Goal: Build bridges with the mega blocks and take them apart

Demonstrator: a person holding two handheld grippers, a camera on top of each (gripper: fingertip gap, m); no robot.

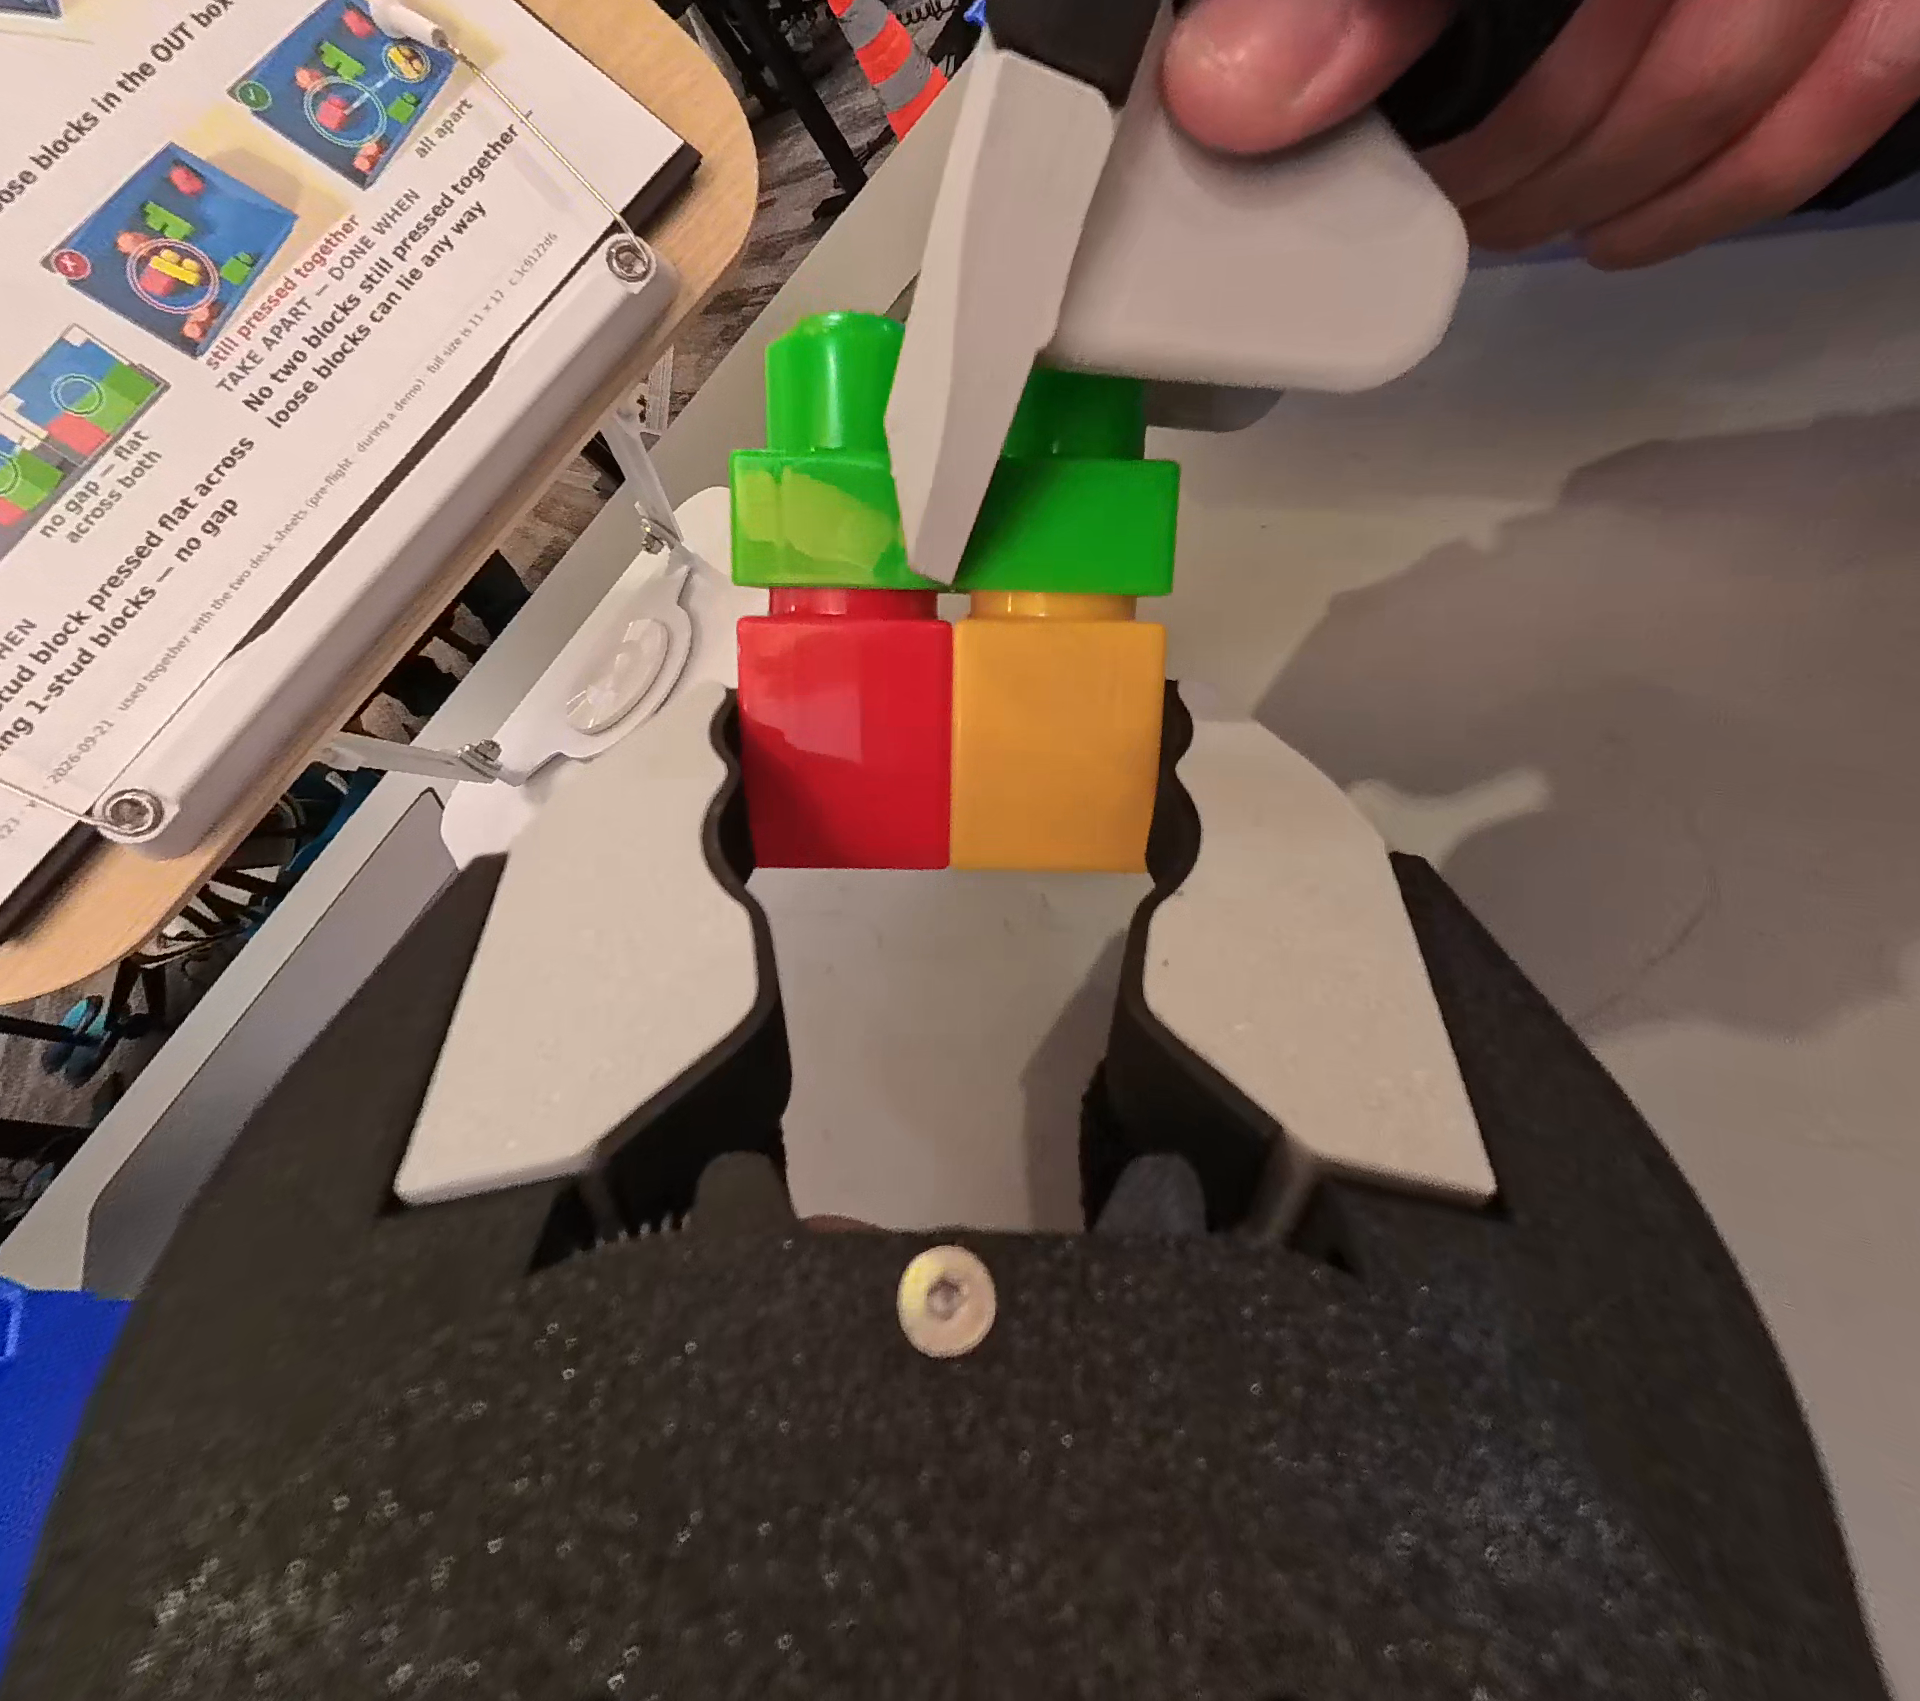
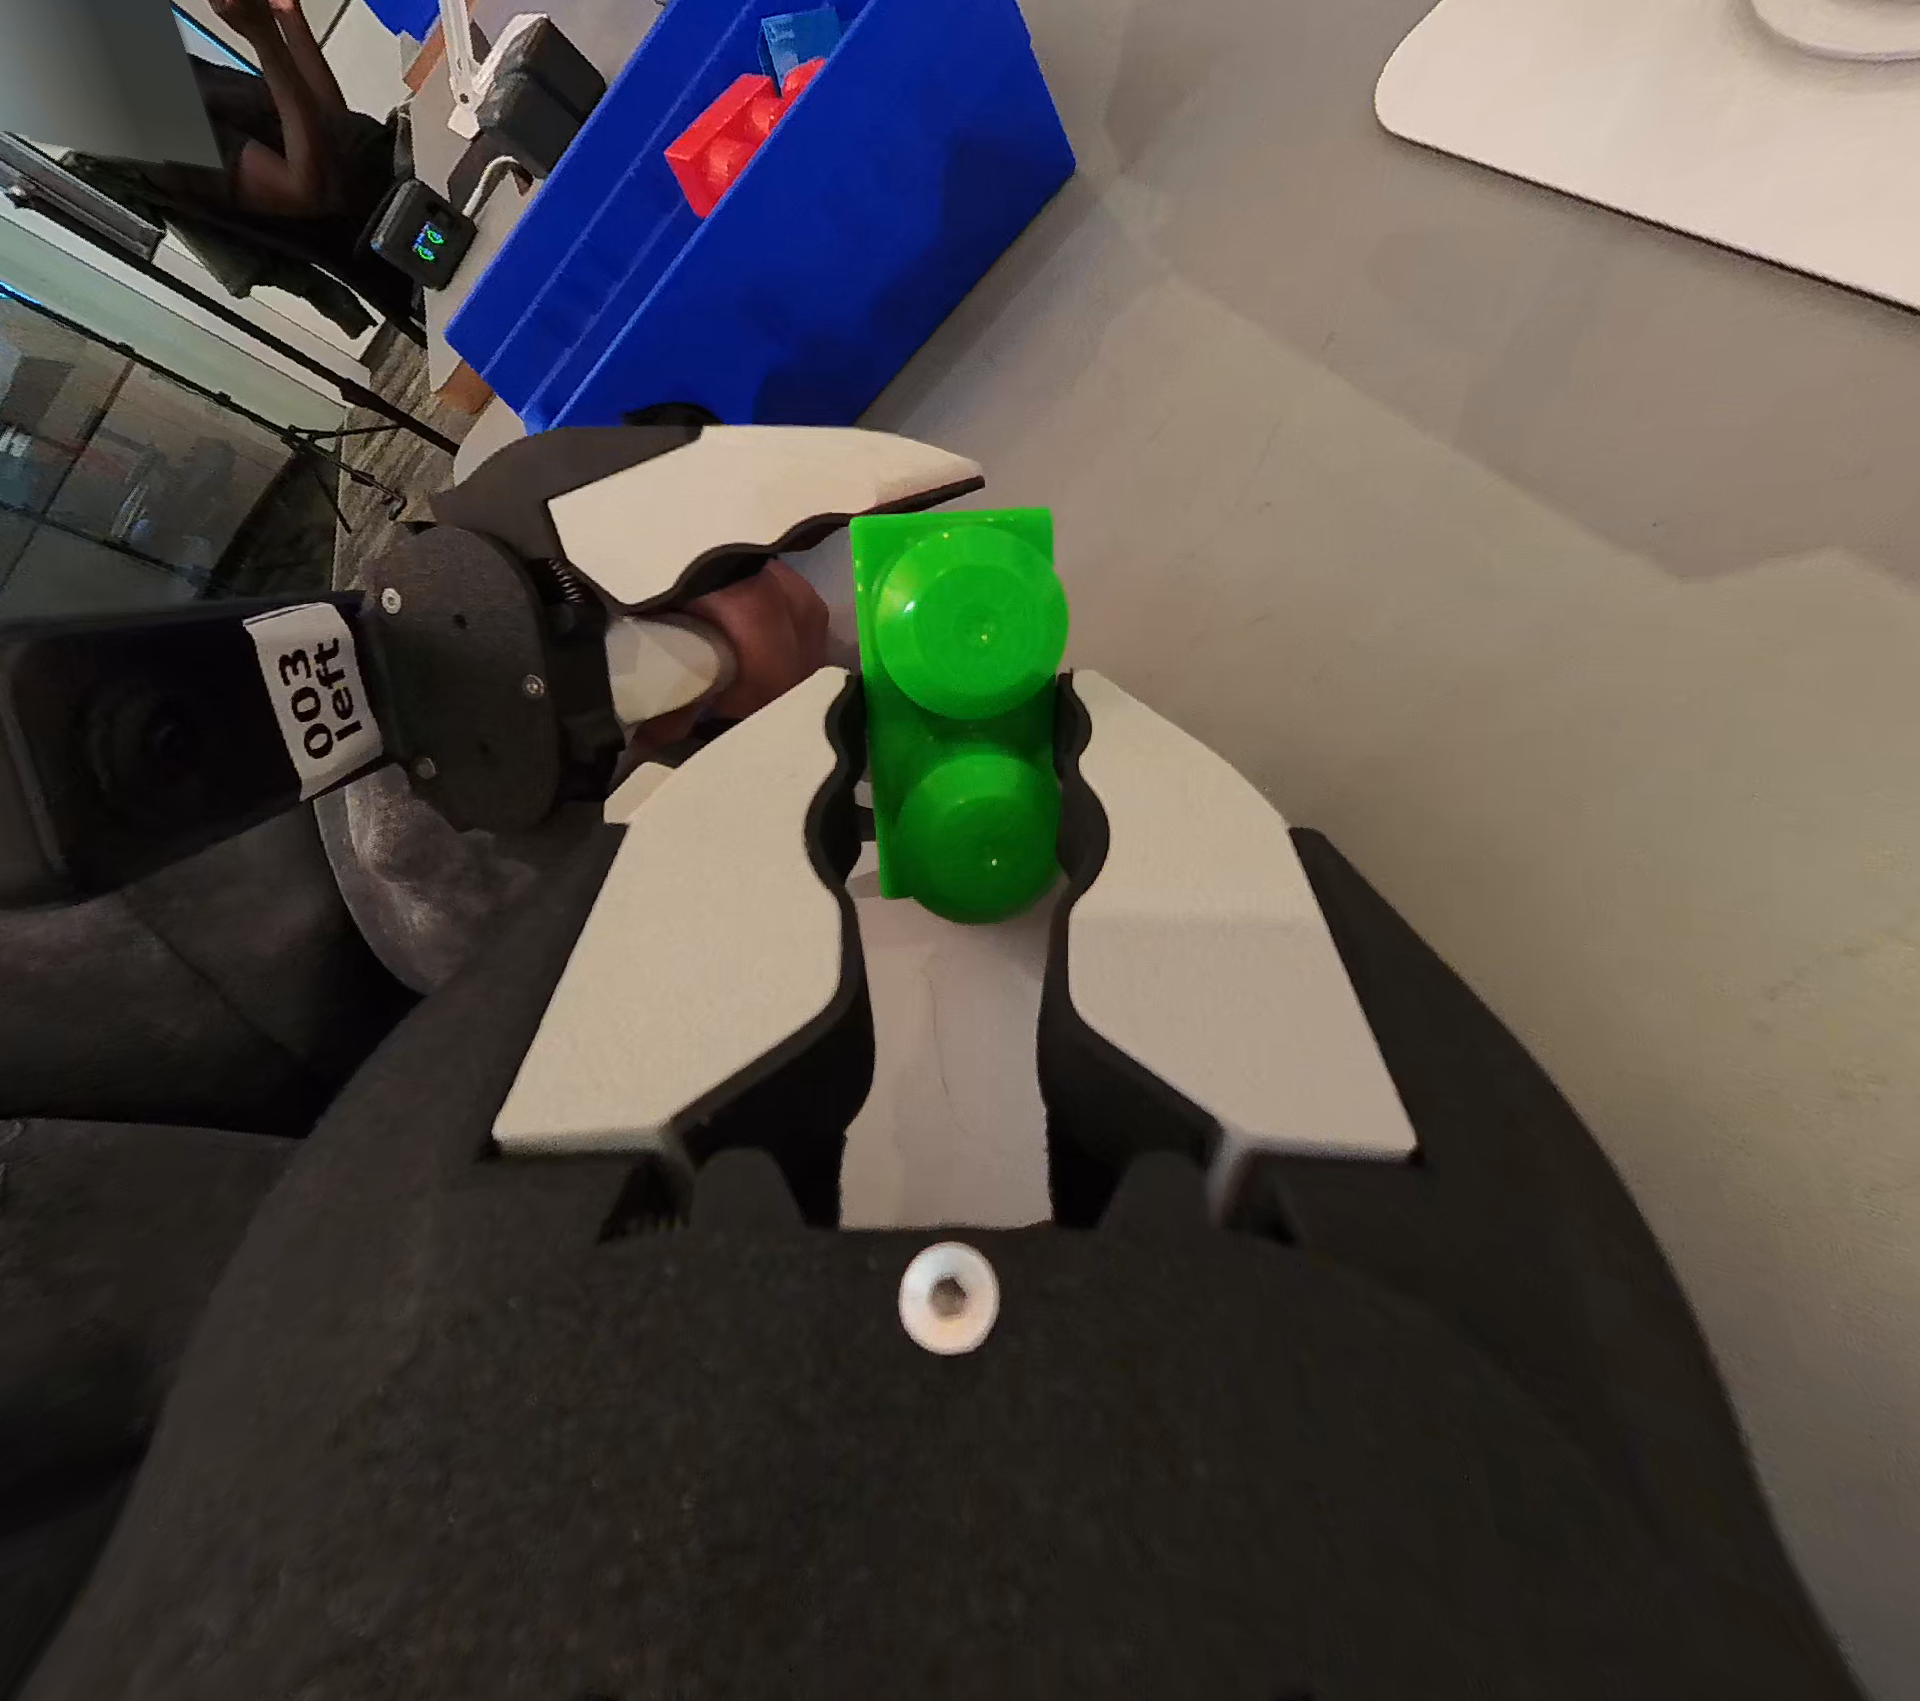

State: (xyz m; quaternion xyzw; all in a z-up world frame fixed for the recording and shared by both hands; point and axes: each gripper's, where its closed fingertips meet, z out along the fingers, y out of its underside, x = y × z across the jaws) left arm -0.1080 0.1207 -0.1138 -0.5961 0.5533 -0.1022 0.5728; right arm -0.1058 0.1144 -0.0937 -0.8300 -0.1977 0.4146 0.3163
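**Both grippers hold the little bridge**

The left gripper (image 1: 951, 778) has its jaws squeezed on the red block (image 1: 844, 742) and the yellow block (image 1: 1055, 742), side by side between them. The green block (image 2: 961, 706) sits on top (two bumps up), held tight in the right gripper (image 2: 956, 778) jaws. A blue bin (image 2: 831, 197) stands beyond the jaws on the grey worktop (image 2: 1455, 612).

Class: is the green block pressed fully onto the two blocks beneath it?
No. Red and yellow studs show beneath the green block.
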